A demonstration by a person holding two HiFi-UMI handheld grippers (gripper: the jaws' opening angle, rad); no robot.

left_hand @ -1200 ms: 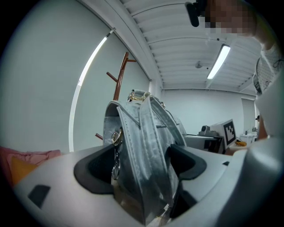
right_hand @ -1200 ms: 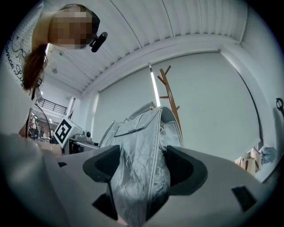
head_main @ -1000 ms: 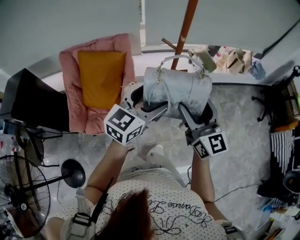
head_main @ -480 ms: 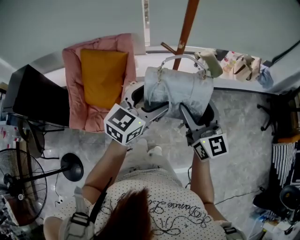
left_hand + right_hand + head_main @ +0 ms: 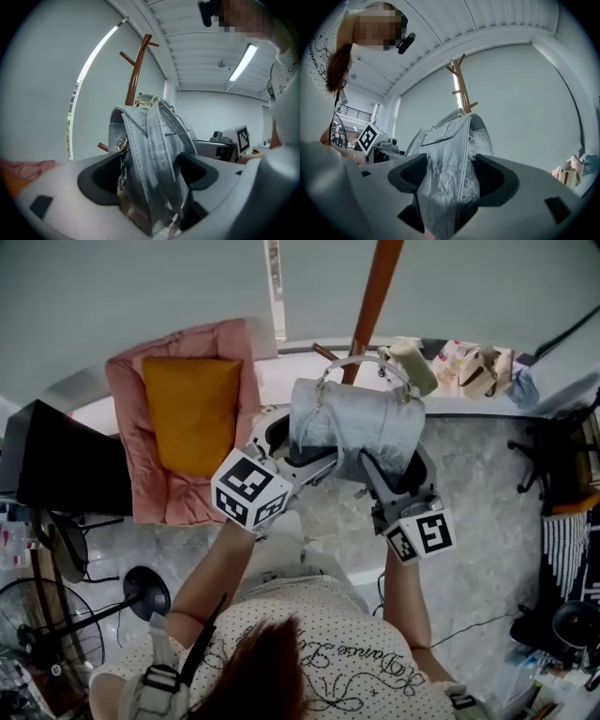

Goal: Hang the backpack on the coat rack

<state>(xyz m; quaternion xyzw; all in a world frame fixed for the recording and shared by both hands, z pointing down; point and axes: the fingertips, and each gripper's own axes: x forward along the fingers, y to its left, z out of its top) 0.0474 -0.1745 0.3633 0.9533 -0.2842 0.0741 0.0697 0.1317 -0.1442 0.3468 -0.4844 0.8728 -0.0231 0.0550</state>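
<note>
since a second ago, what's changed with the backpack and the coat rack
The backpack has been carried a little closer to the coat rack; its top handle now sits nearer a lower peg. Unchanged: left gripper and right gripper stay clamped on its two sides.

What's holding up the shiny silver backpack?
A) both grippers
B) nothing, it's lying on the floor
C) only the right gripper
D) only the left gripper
A: the left gripper and the right gripper each have their jaws closed on the silver backpack, one on each side of it.
</note>
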